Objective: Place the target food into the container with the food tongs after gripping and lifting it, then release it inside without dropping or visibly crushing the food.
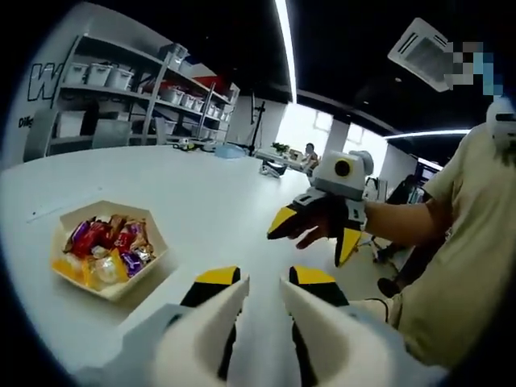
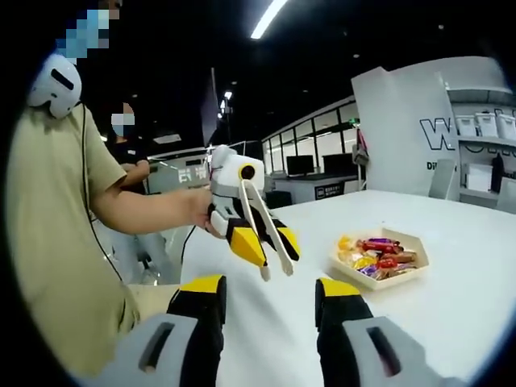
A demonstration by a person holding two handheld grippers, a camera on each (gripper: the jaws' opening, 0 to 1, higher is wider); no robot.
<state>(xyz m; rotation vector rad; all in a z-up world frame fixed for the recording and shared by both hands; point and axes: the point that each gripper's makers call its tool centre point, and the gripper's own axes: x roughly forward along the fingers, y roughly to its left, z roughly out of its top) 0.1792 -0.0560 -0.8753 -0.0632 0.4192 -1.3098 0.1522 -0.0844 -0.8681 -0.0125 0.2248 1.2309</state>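
— On the white tabletop [image 1: 210, 210], what sits nearest the left gripper [image 1: 264, 300]?
— A hexagonal tray [image 1: 109, 250] of wrapped candies [image 1: 109, 246], just ahead to its left. The left gripper clamps a pair of pale food tongs [image 2: 260, 230], their tips hanging free above the tabletop.
— And the right gripper [image 1: 314, 238]?
— Held in the air over the tabletop's edge, jaws spread, holding nothing.
— Farther back?
— Shelving [image 1: 129, 97] with white bins [image 1: 101, 75] and desks by bright windows.
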